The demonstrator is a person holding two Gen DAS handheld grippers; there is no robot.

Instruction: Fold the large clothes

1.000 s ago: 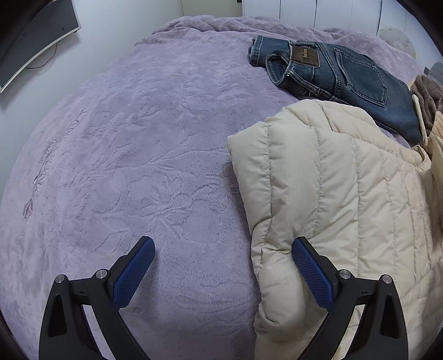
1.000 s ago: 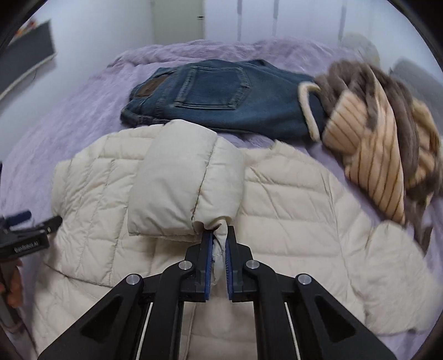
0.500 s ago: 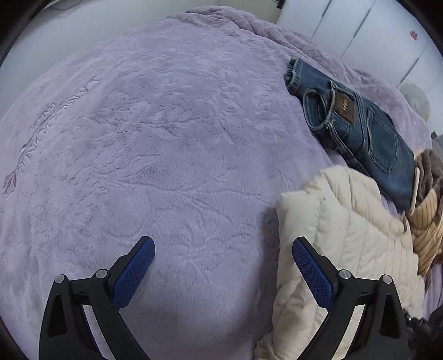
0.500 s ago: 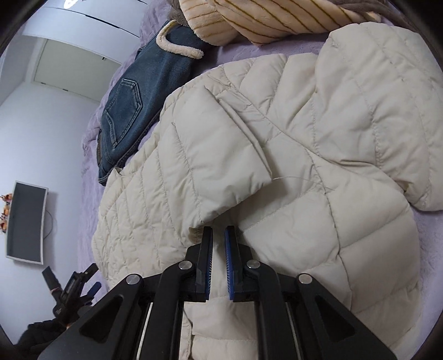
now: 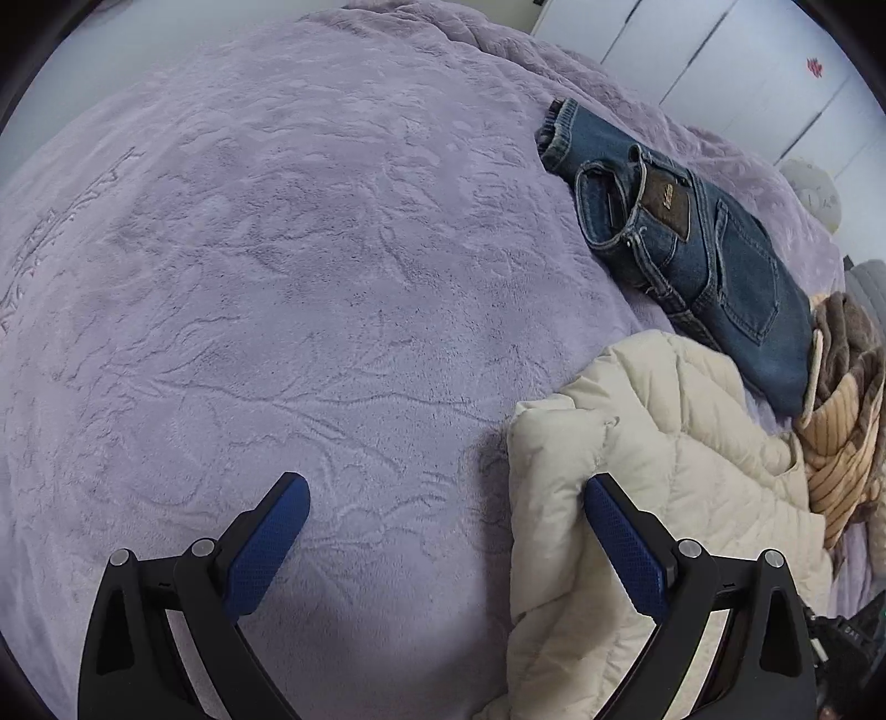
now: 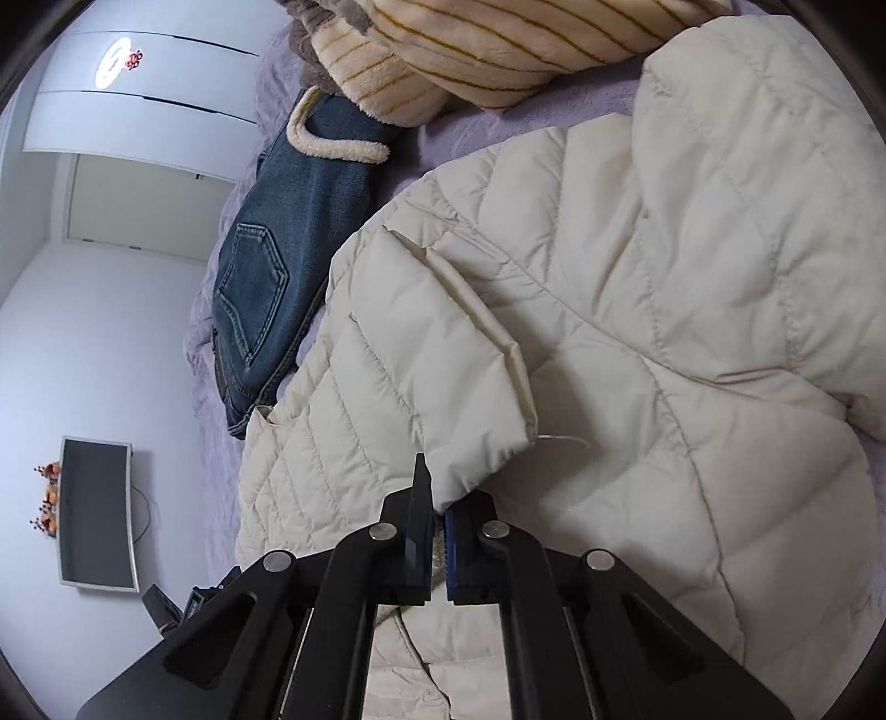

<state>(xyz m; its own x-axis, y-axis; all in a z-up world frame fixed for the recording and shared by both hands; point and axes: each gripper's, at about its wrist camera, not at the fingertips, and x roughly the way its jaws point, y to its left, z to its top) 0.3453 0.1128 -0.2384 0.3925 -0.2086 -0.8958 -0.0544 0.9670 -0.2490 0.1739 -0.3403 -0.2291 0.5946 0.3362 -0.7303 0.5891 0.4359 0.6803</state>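
Though the cream puffer jacket point(image 6: 637, 310) sprawled on the bed point(image 5: 277, 277) looks light, puffy and slippery, the right tongs point(image 6: 437, 531) clench its sleeve cuff; the left tongs point(image 5: 443, 543) gape empty beside its quilted edge, a firmer hold.

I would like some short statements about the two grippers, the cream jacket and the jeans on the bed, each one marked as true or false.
1. The left gripper is wide open and holds nothing. True.
2. The right gripper is shut on the sleeve cuff of the cream jacket. True.
3. The jeans lie on top of the cream jacket. False: they lie on the purple blanket, beyond the jacket.
4. The striped garment is dark green. False: it is cream with thin tan stripes.
5. The sleeve is folded over the jacket's body. True.
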